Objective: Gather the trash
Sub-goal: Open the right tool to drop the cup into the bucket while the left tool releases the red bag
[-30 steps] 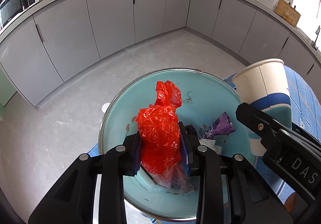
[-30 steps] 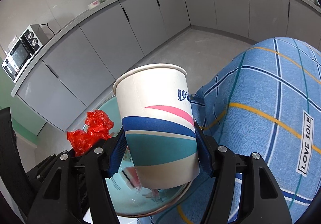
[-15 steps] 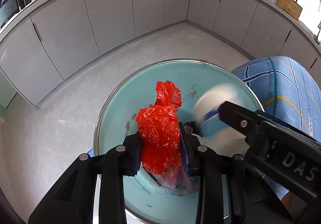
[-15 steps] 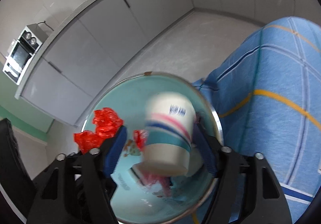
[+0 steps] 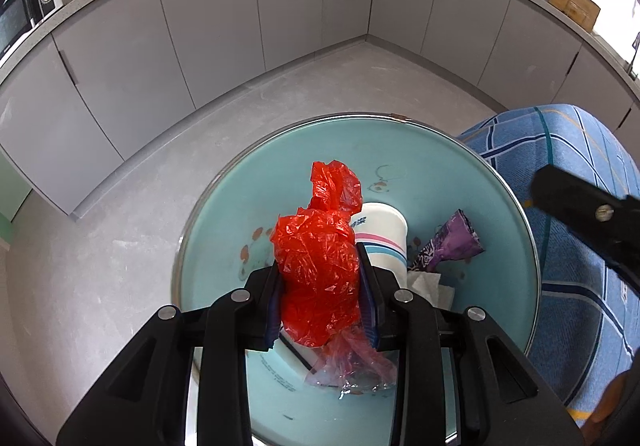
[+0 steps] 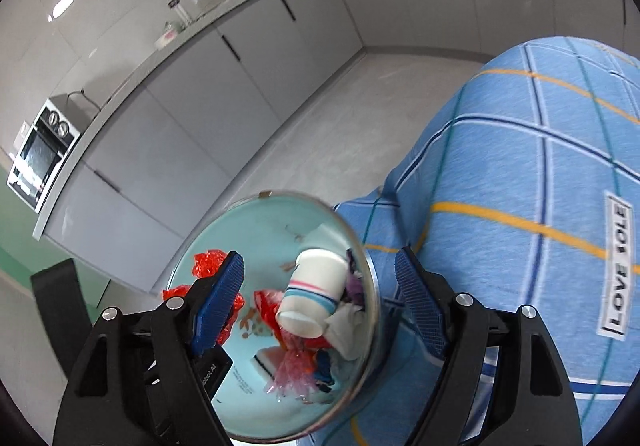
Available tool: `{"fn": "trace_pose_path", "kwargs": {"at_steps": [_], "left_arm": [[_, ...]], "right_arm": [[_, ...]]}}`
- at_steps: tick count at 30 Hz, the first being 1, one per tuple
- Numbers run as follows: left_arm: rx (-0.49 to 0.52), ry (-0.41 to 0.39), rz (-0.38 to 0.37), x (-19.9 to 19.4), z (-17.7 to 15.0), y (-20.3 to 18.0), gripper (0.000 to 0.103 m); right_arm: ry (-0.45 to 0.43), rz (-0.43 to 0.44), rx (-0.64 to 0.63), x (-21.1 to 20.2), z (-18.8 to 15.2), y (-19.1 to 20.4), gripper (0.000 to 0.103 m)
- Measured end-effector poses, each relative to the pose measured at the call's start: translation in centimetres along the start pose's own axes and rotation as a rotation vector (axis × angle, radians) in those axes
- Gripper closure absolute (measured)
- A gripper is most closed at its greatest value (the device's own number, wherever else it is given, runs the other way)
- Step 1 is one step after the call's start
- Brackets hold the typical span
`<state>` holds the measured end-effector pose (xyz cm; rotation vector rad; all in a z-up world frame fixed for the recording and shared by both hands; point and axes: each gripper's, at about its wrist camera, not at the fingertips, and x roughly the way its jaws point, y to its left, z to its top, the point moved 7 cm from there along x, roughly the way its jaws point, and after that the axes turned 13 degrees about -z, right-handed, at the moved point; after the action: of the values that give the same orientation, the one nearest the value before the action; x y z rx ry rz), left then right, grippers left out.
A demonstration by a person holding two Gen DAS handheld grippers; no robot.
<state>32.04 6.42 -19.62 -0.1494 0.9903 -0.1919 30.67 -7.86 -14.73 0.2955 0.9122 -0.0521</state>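
Observation:
My left gripper (image 5: 320, 286) is shut on a crumpled red plastic bag (image 5: 316, 266) and holds it over a teal basin (image 5: 400, 150). In the basin lie a paper cup (image 5: 384, 230) on its side, a purple wrapper (image 5: 448, 246), a white tissue (image 5: 428, 284) and clear plastic scraps. My right gripper (image 6: 320, 264) hovers above the basin (image 6: 248, 222). Its jaws are opening and touch nothing; the paper cup (image 6: 316, 286) lies loose below them. The red plastic bag (image 6: 208, 262) shows behind its left finger. One right finger (image 5: 580, 210) reaches into the left wrist view.
A blue checked cloth (image 6: 520, 166) covers the surface to the right of the basin. Grey floor (image 5: 140, 226) lies beyond, ringed by grey cabinets (image 5: 220, 26). On the counter stand a microwave (image 6: 40, 158), pots and bottles.
The right gripper let go of the paper cup, which dropped into the basin and came to rest on its side. Its jaws spread wider. The left gripper kept its hold on the red bag.

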Motion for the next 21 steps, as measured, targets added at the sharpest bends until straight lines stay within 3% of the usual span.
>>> {"fn": "trace_pose_path", "kwargs": {"at_steps": [3, 5, 9, 11, 14, 21], "left_arm": [[0.003, 0.011, 0.0, 0.4, -0.1, -0.1, 0.068], [0.014, 0.013, 0.016, 0.4, -0.2, -0.2, 0.054], [0.02, 0.015, 0.021, 0.5, -0.1, -0.2, 0.043], [0.019, 0.005, 0.038, 0.2, -0.1, -0.1, 0.021], [0.027, -0.012, 0.072, -0.5, 0.0, -0.1, 0.01], [0.041, -0.035, 0.086, -1.4, -0.3, -0.9, 0.007]], "right_arm": [[-0.016, -0.006, 0.005, -0.4, 0.1, -0.7, 0.025], [-0.025, -0.01, 0.005, -0.7, 0.1, -0.9, 0.025], [-0.032, -0.017, 0.013, -0.9, -0.1, -1.4, 0.025], [-0.03, -0.016, 0.017, -0.9, -0.2, -1.5, 0.025], [-0.038, -0.017, 0.022, -1.3, -0.3, -1.7, 0.022], [-0.061, -0.02, 0.044, -2.3, -0.3, -2.3, 0.019]]}}
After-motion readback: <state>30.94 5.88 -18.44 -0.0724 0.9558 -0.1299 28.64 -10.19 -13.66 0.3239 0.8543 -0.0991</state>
